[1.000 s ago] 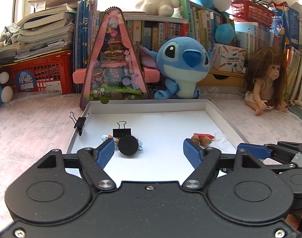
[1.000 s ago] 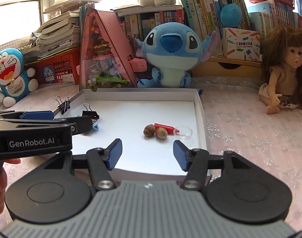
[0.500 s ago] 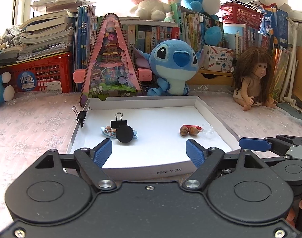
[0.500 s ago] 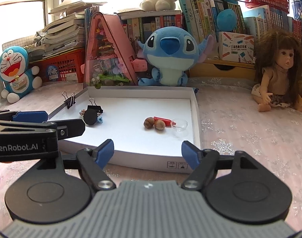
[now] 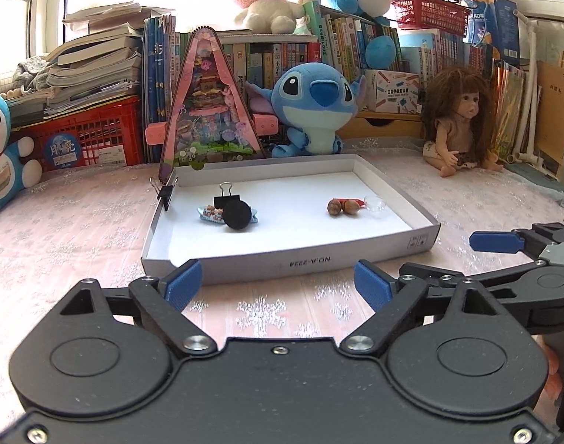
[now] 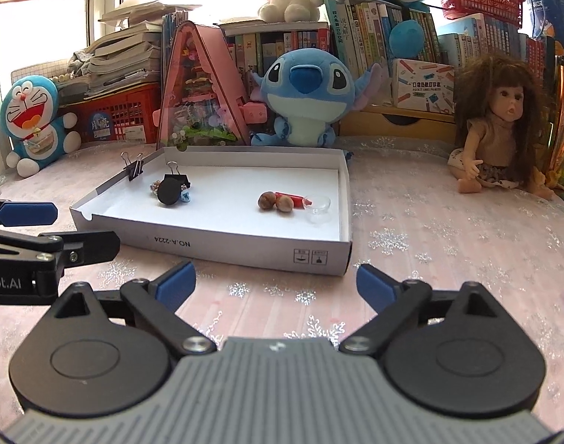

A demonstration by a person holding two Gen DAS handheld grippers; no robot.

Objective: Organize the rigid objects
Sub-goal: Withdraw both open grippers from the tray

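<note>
Two hand-held grippers hang over a pink snowflake-print tablecloth (image 5: 59, 229), short of a shallow white box lid (image 5: 293, 259) that holds the small things being sorted. The left gripper (image 5: 278, 288) and the right gripper (image 6: 274, 281) both have their blue-padded jaws spread wide, having just been opening, with nothing between them but cloth. Inside the lid, at about 10 o'clock from the left gripper, a black disc (image 5: 237, 214) lies on a small blue dish of beads (image 5: 211, 214), touching a black binder clip (image 5: 226, 199); a second binder clip (image 5: 166, 194) grips the lid's left wall. Toward 1 o'clock lie two brown nuts (image 5: 342, 207), side by side and touching, with a red piece (image 5: 350, 199) just behind them and a clear little cup (image 5: 374, 205) just beside. The lid's near wall reads "NO.A-222A", upside down in the left wrist view. No object lies on the cloth between the jaws and the lid. Past the lid, at 12 o'clock, stand a pink triangular case (image 5: 207, 111) and a blue plush toy (image 5: 315, 107); a long-haired doll (image 5: 456, 122) sits at 2 o'clock, a blue-and-white cat plush (image 6: 33, 122) at 10 o'clock, near a red crate (image 5: 93, 137) under stacked books. In the right wrist view the left gripper's side shows lettering cut off to "bot.AI".
</note>
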